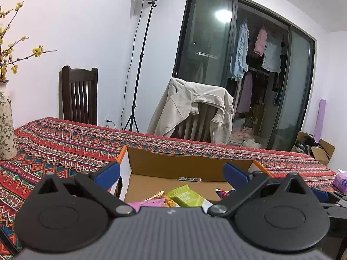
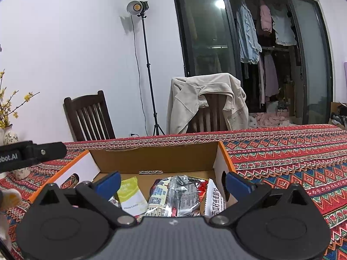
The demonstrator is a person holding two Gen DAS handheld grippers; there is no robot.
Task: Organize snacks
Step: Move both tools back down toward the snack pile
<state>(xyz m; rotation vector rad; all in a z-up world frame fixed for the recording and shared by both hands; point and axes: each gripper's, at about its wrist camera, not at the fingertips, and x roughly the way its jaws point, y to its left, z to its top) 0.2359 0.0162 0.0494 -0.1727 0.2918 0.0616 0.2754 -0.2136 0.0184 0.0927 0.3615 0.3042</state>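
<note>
An open cardboard box (image 1: 190, 164) with orange edges sits on the patterned tablecloth and holds snack packets. In the left wrist view my left gripper (image 1: 171, 174) stands open above the box's near side, over a green packet (image 1: 187, 196) and a pink one (image 1: 149, 203); nothing is between its blue fingers. The right wrist view shows the same box (image 2: 156, 158) with a yellow-green packet (image 2: 132, 195), a silver and blue packet (image 2: 180, 195) and a white packet (image 2: 214, 199) inside. My right gripper (image 2: 172, 183) hangs open over them, holding nothing.
A flowered vase (image 1: 6, 125) with yellow blossoms stands at the table's left. Two wooden chairs (image 1: 80, 95) line the far side, one draped with a beige jacket (image 1: 195, 110). A light stand (image 1: 138, 65) is behind. A purple tissue pack (image 1: 340, 181) lies at the right. The left tool's body (image 2: 32, 153) juts in.
</note>
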